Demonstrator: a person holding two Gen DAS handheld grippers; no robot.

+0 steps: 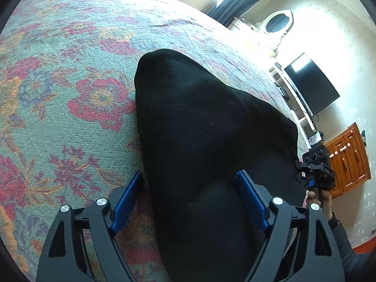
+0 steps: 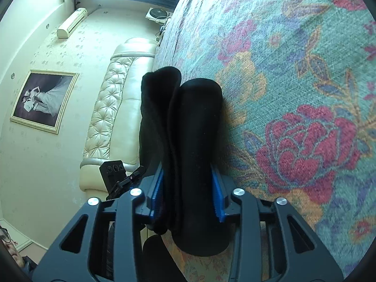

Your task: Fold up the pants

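Right wrist view: black pants (image 2: 188,145), soft and limp, lie bunched between the right gripper (image 2: 186,195) fingers, which seem barely pressing. Left gripper (image 1: 190,197) fingers are released, straddling the cloth; take hold at a folded edge.

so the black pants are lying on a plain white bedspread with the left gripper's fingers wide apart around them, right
Not quite. The bedspread is not plain white: the left wrist view shows a teal weave with red and orange flowers. The rest holds: the black pants lie on it, and the left gripper has its fingers wide apart around them.
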